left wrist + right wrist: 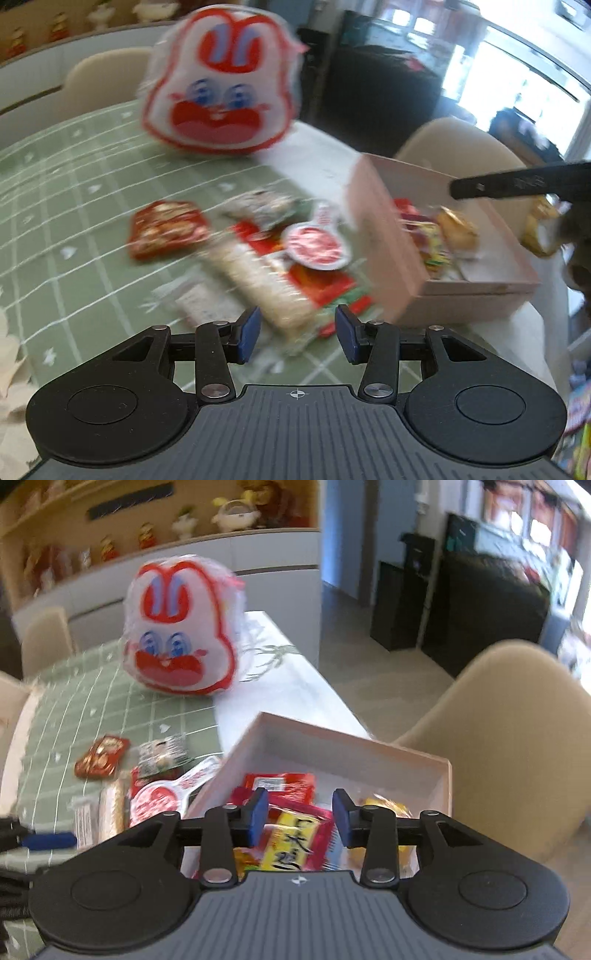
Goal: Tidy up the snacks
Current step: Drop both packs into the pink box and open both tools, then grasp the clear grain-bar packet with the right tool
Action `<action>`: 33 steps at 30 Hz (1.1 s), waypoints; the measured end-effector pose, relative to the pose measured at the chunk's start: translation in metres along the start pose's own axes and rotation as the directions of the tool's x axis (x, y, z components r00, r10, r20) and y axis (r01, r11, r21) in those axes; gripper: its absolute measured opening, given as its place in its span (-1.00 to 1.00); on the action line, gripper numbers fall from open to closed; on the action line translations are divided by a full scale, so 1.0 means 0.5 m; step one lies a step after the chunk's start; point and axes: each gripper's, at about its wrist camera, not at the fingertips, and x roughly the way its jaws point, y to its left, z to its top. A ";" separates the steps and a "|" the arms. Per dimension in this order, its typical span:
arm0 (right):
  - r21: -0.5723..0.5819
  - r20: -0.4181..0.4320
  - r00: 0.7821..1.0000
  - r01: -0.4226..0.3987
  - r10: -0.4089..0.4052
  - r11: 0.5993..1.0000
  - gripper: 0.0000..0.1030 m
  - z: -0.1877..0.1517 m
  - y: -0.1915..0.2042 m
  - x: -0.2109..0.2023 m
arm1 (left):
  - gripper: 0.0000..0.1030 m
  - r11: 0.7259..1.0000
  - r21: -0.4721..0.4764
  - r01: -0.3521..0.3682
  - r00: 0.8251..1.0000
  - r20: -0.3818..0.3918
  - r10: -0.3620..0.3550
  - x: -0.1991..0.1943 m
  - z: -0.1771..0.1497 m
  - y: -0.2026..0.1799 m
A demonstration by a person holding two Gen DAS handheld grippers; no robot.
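Observation:
A pink box (384, 236) (354, 749) stands on the table's right side and holds several snack packs, among them a red-and-yellow pack (295, 842) and a yellow wrapped snack (458, 229). Loose snacks lie left of it: a red packet (166, 227) (101, 757), a long pale cracker pack (258, 280), a round red-lidded cup (317, 245) (153, 803). My left gripper (297, 334) is open and empty, above the cracker pack. My right gripper (298, 818) is open and empty, above the box's snacks; it shows as a black bar in the left wrist view (517, 182).
A big rabbit-face bag (221, 81) (181, 627) stands at the table's far side on the green checked cloth (74, 206). Beige chairs (517, 746) (107, 81) stand around the table. A shelf with figurines (184, 520) is behind.

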 end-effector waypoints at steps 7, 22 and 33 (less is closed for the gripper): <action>-0.134 -0.035 0.995 -0.100 0.096 0.986 0.17 0.038 0.144 0.015 | -0.04 0.996 -0.087 -0.025 1.000 0.002 0.025 -0.004 0.002 0.047; -0.030 -0.266 0.949 -0.184 0.170 0.982 0.17 0.086 0.262 0.226 | -0.04 0.972 -0.233 -0.038 0.999 -0.045 0.028 -0.021 -0.051 0.124; 0.005 -0.374 0.863 -0.363 0.338 0.932 -0.56 0.006 0.306 0.170 | -0.04 0.968 -0.251 -0.019 0.999 -0.039 0.010 -0.031 -0.065 0.130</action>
